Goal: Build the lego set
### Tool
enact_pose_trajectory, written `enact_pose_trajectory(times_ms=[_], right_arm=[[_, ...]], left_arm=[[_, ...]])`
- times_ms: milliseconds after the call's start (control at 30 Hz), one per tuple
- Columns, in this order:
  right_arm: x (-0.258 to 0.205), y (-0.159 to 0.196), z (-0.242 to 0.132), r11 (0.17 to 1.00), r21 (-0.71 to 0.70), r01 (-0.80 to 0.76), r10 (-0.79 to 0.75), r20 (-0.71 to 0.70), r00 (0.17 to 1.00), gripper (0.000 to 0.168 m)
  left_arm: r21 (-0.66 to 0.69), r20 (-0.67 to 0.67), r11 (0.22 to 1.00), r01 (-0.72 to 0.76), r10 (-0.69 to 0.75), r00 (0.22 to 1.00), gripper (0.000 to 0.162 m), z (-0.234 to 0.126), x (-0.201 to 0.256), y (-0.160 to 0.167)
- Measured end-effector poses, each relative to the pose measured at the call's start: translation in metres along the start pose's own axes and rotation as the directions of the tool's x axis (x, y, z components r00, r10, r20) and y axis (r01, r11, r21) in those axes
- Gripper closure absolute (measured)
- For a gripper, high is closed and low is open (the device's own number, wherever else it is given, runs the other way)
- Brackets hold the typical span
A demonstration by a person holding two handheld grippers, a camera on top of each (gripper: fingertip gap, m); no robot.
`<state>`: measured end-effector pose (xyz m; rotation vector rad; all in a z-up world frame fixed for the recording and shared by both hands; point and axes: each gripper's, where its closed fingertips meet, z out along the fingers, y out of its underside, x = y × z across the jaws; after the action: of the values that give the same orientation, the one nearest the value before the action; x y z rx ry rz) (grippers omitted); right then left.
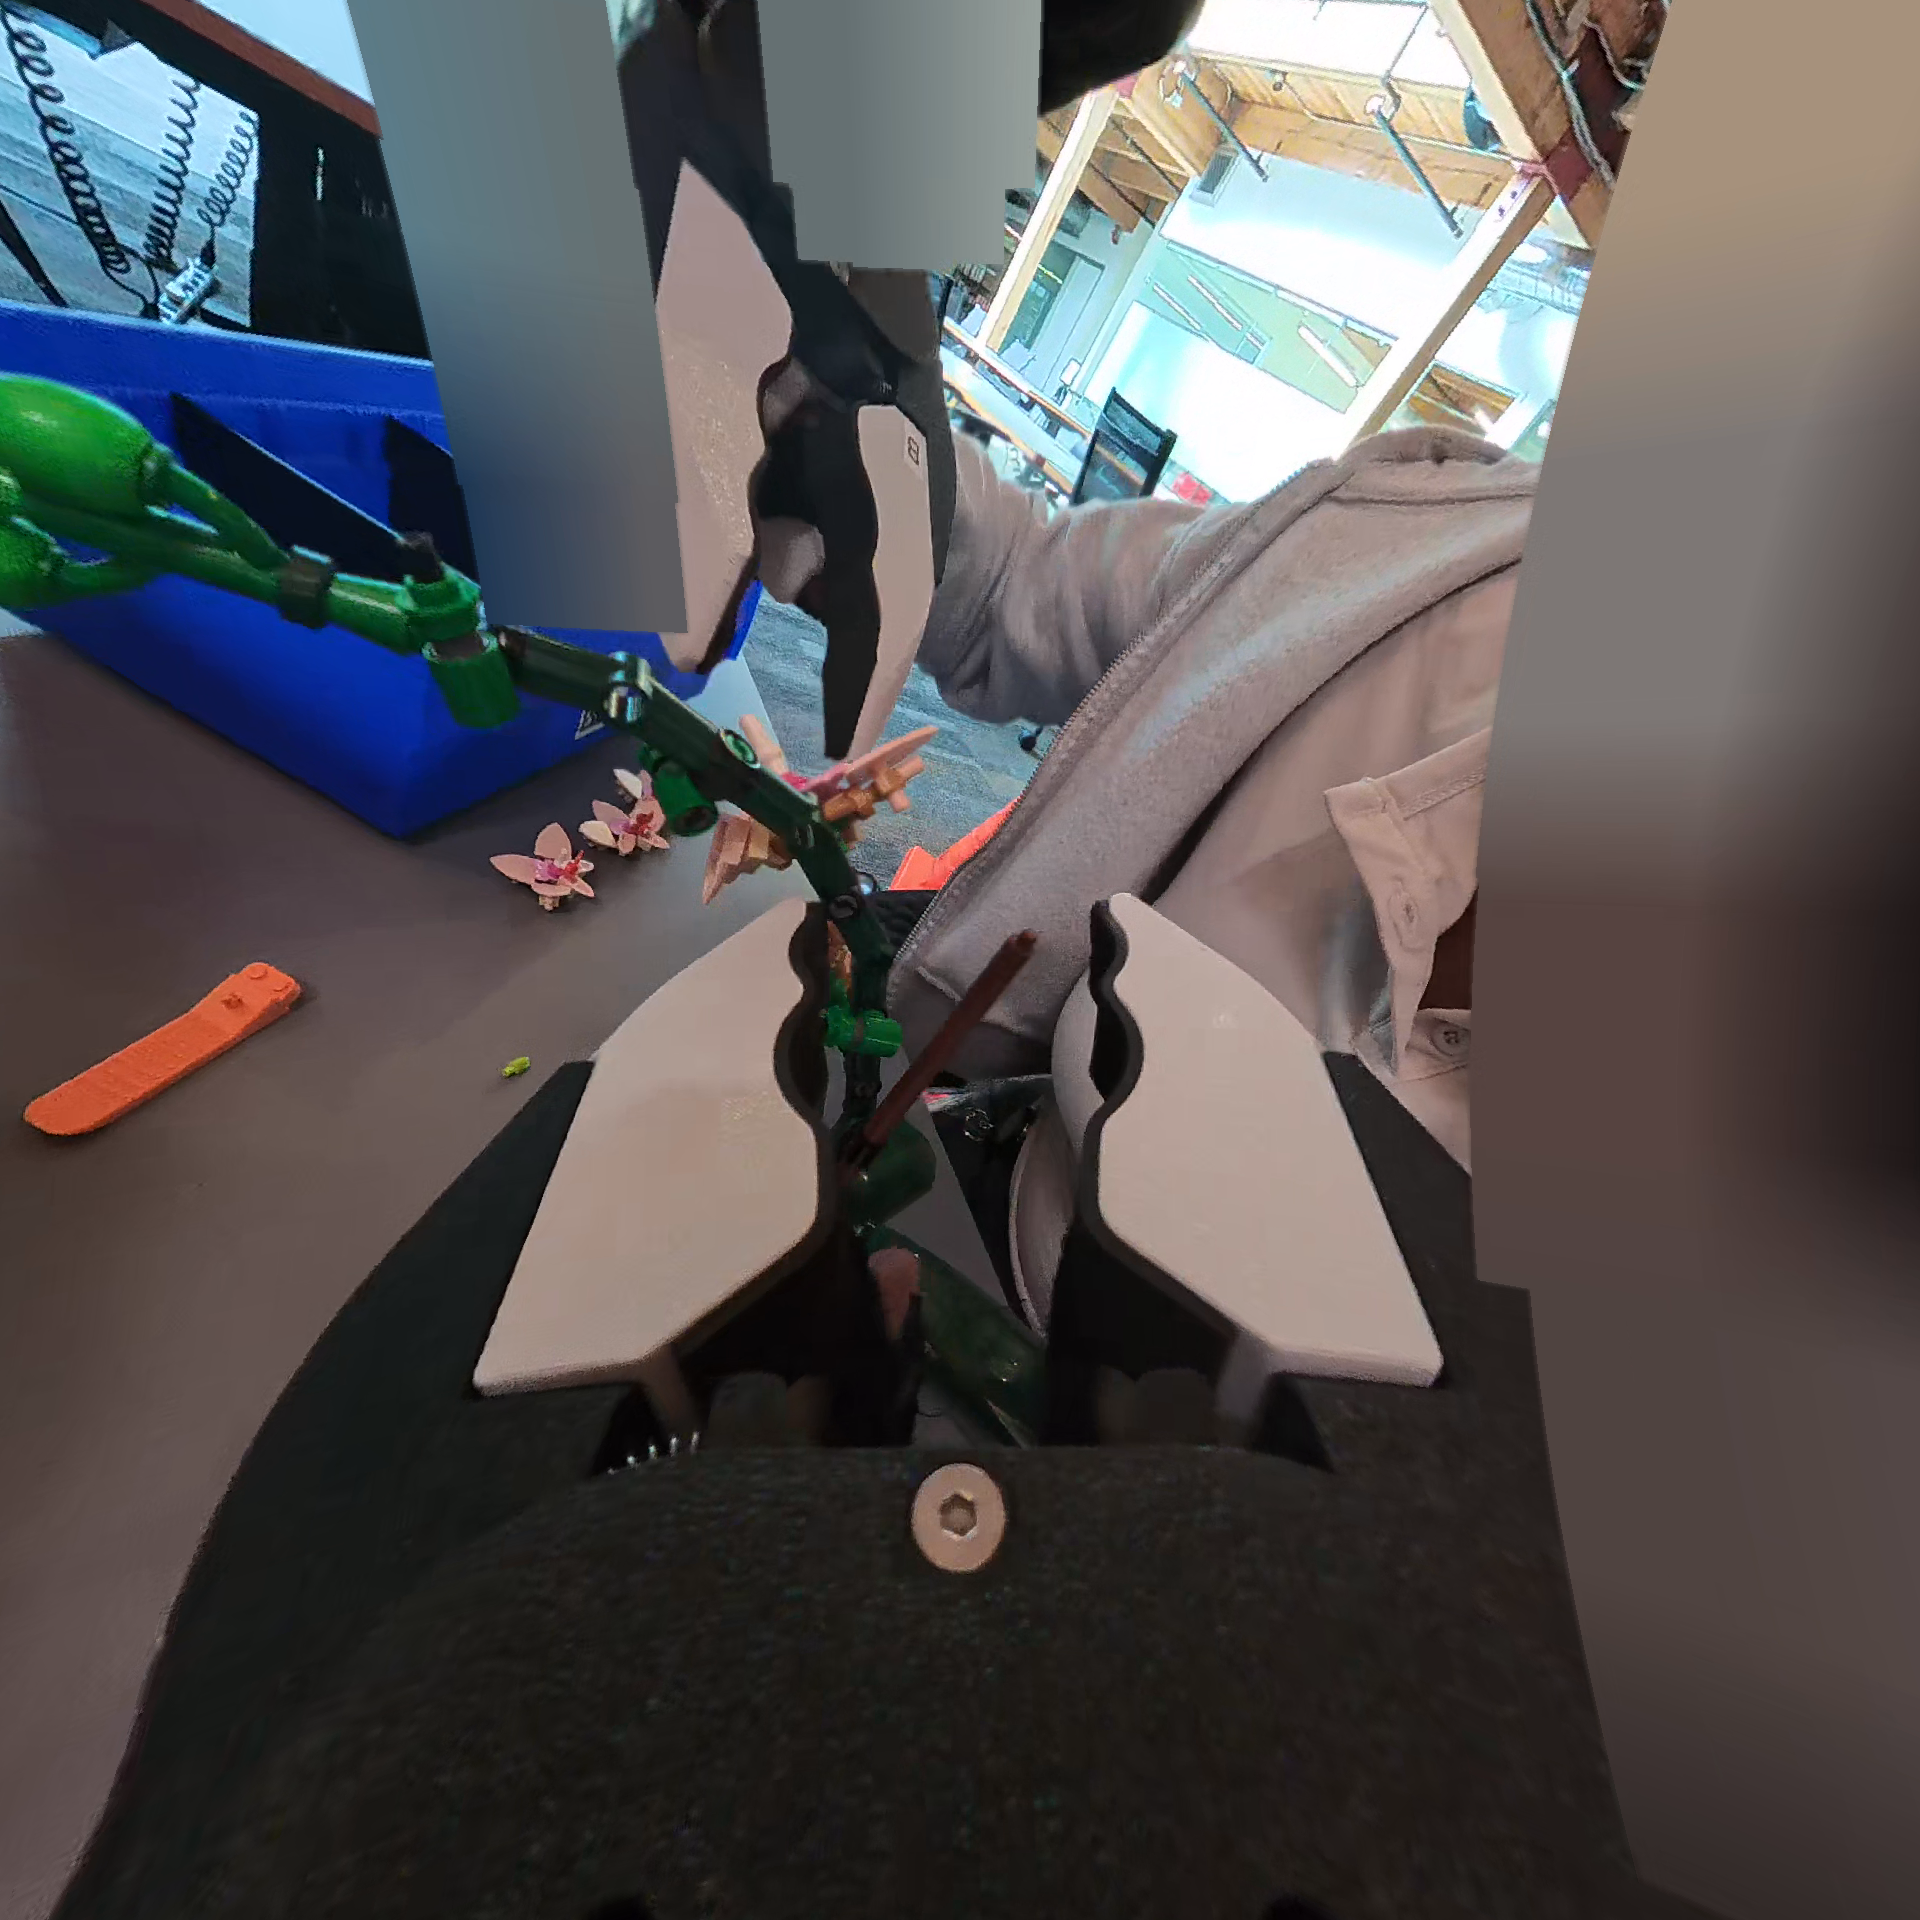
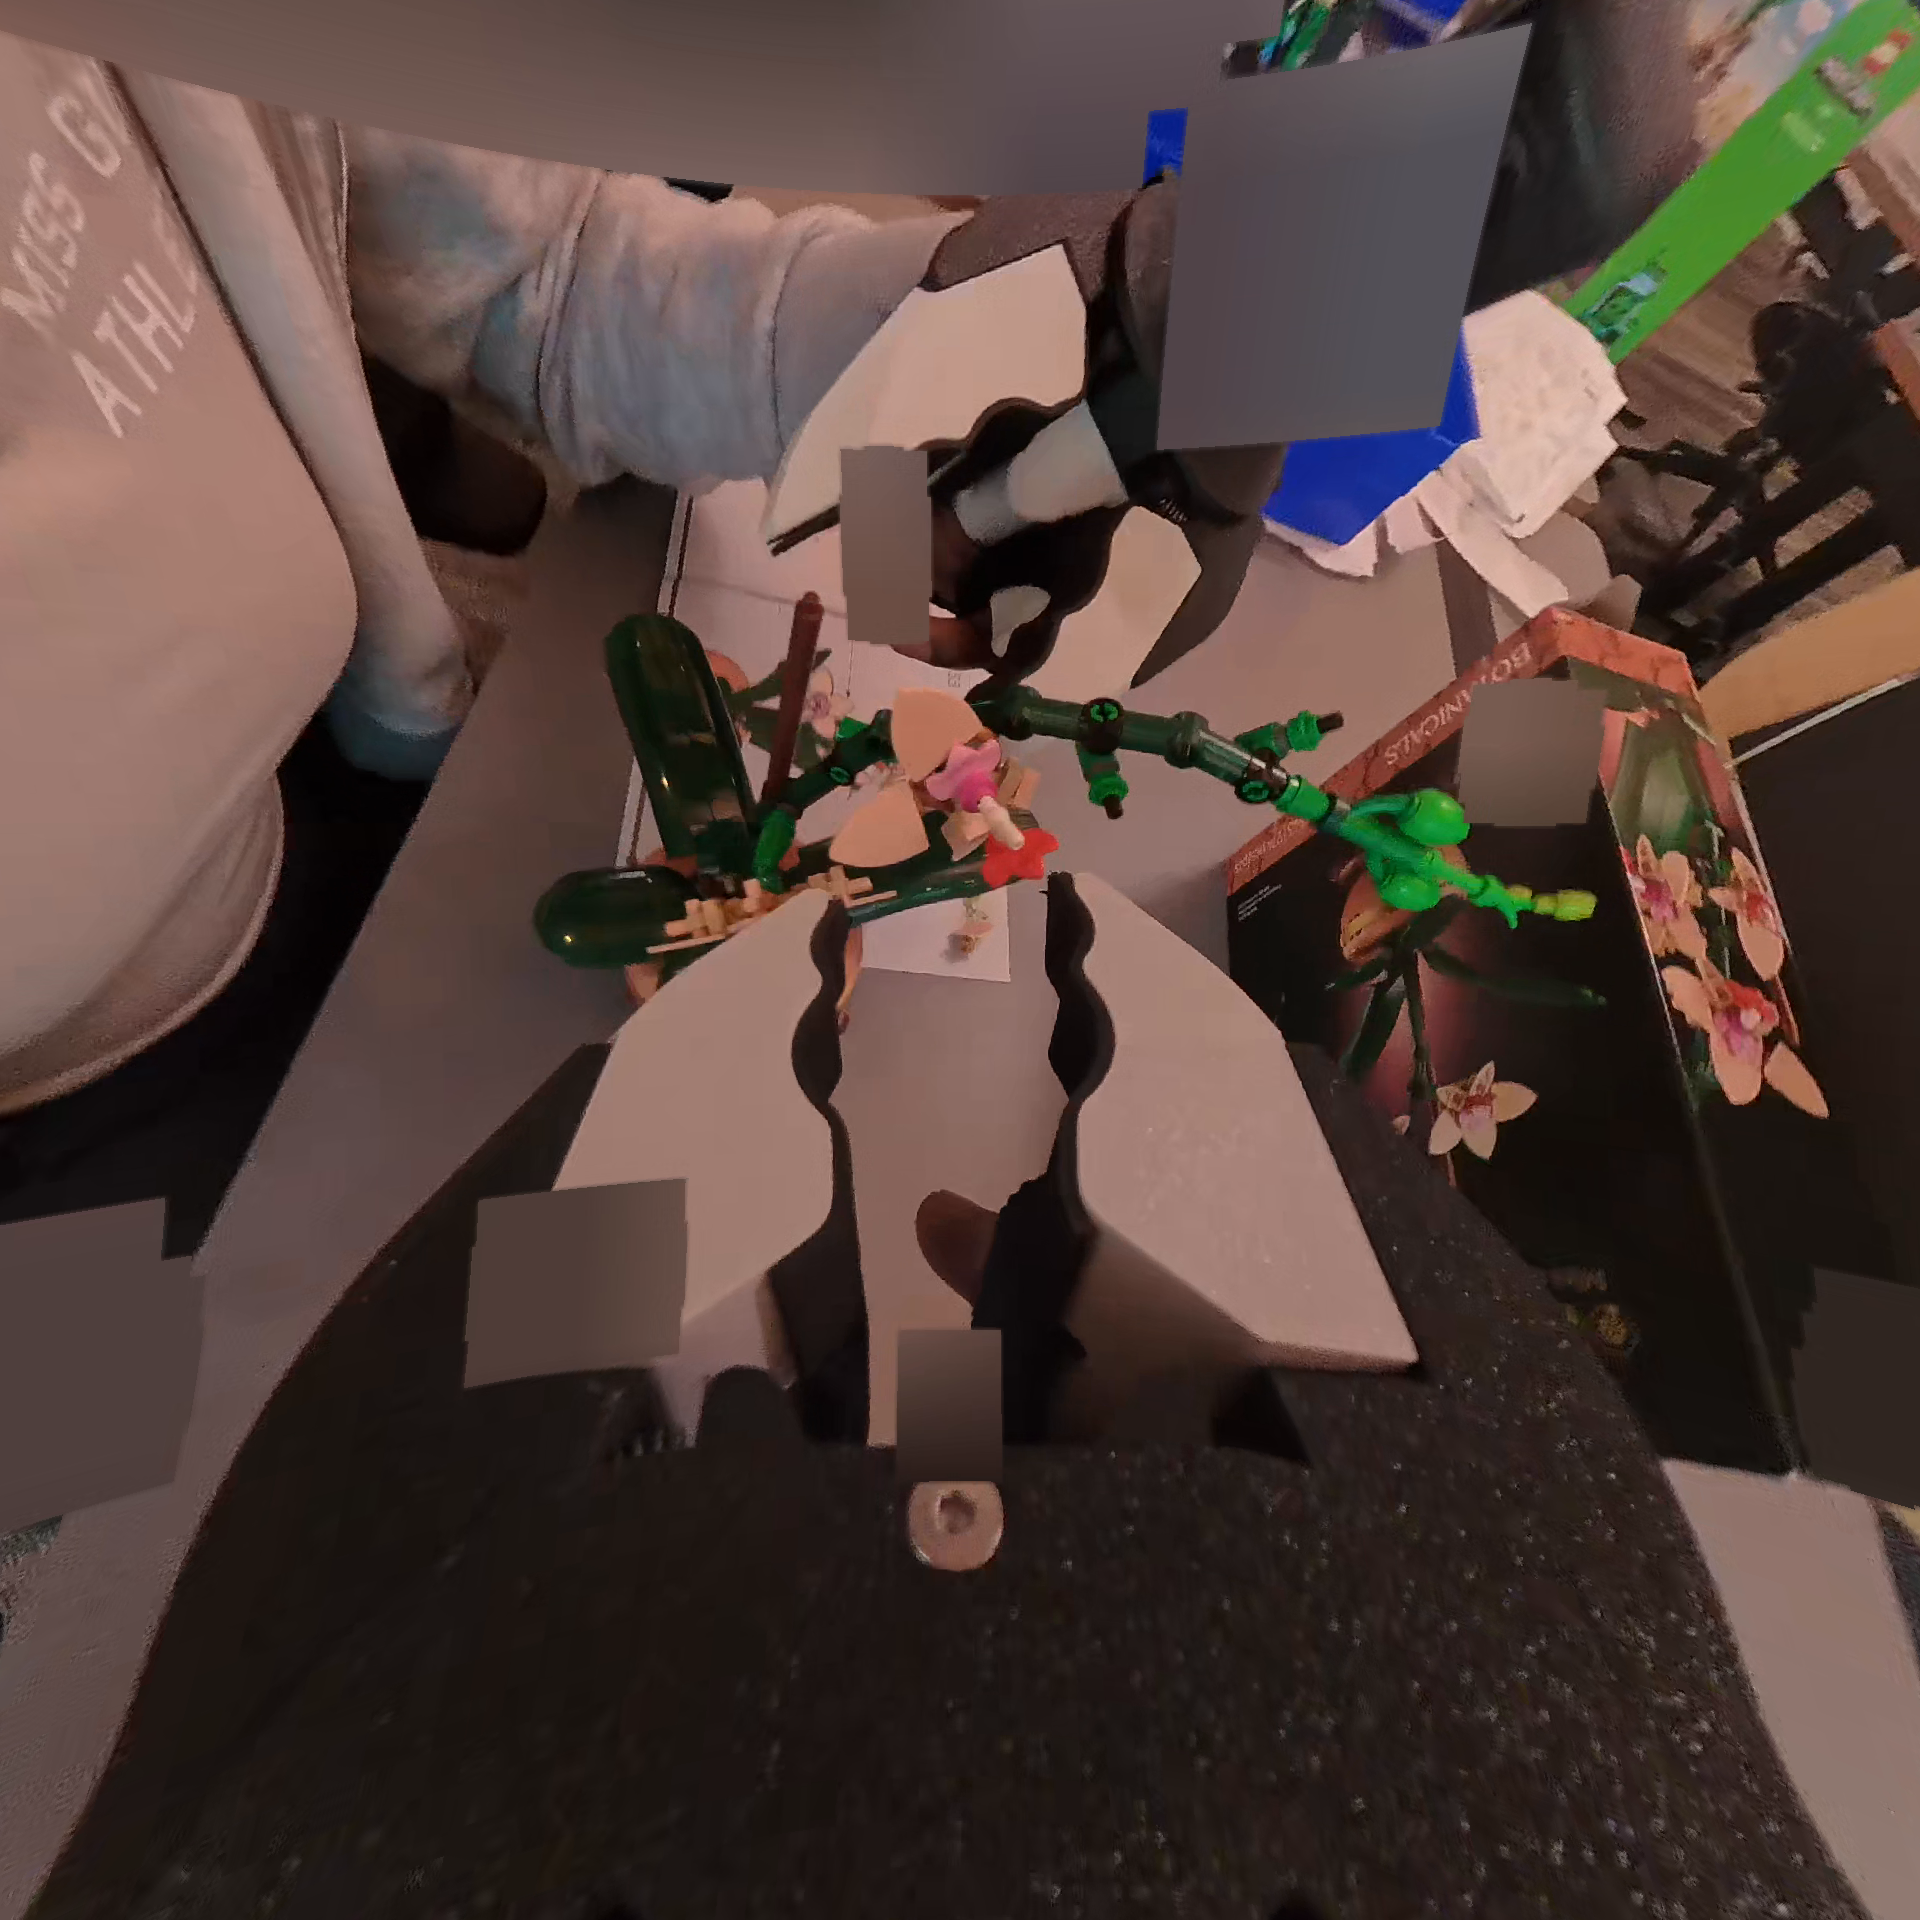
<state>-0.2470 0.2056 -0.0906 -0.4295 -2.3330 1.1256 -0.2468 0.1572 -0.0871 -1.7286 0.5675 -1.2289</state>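
The lego orchid model stands on the table under both grippers. Its dark green stem (image 1: 727, 748) arches from between my left gripper's fingers up to bright green buds (image 1: 73, 426). My left gripper (image 1: 951, 925) is open, with the stem (image 2: 1143, 732) and a brown stick (image 1: 935, 1039) between its jaws, the stem close to the left finger. My right gripper (image 2: 945, 899) is open and empty, just above a peach and pink flower (image 2: 935, 769) and a red piece (image 2: 1018, 857) on the model. Dark green leaves (image 2: 675, 717) lie at the base.
A blue bin (image 1: 260, 644) stands at the back left. An orange brick separator (image 1: 156, 1049), two loose pink flowers (image 1: 551, 868) and a tiny lime piece (image 1: 516, 1065) lie on the table. The set's box (image 2: 1507, 987) stands right of the model. A person in a grey hoodie (image 1: 1195, 675) is close behind. The grippers' ends are close to 5 cm from one another. The orange brick separator (image 1: 156, 1049) is about 25 cm from both grippers' fingertips.
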Motion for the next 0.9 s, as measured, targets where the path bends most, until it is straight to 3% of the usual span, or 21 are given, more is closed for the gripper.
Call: enact_pose_trajectory(times_ms=[133,267,433,600,733,900], right_arm=[[-0.019,0.005,-0.011,0.994,0.048,-0.102,0.104,-0.048,0.993,0.12],[-0.049,0.024,-0.006,0.977,0.056,-0.206,0.209,-0.068,0.975,0.114],[-0.078,0.055,0.021,0.915,0.106,-0.389,0.396,-0.055,0.917,0.111],[-0.087,0.068,0.044,0.842,0.211,-0.497,0.513,-0.022,0.858,0.101],[-0.092,0.075,0.05,0.838,0.229,-0.495,0.51,-0.006,0.86,0.093],[-0.101,0.087,0.062,0.867,0.186,-0.463,0.469,0.013,0.883,0.087]], left_arm=[[0.004,0.082,0.999,-0.046,0.046,0.996,0.106,-0.015,0.008,0.003],[-0.071,0.31,0.996,-0.06,0.079,0.948,0.098,-0.033,0.01,0.031],[-0.104,0.589,0.994,-0.025,0.082,0.804,0.095,-0.042,0.004,0.079],[-0.091,0.692,0.993,0.08,0.005,0.722,0.089,-0.021,-0.002,0.134],[-0.043,0.784,0.988,0.147,-0.058,0.618,0.085,-0.009,-0.015,0.161],[-0.011,0.882,0.991,0.132,-0.052,0.468,0.09,-0.003,-0.033,0.166]])
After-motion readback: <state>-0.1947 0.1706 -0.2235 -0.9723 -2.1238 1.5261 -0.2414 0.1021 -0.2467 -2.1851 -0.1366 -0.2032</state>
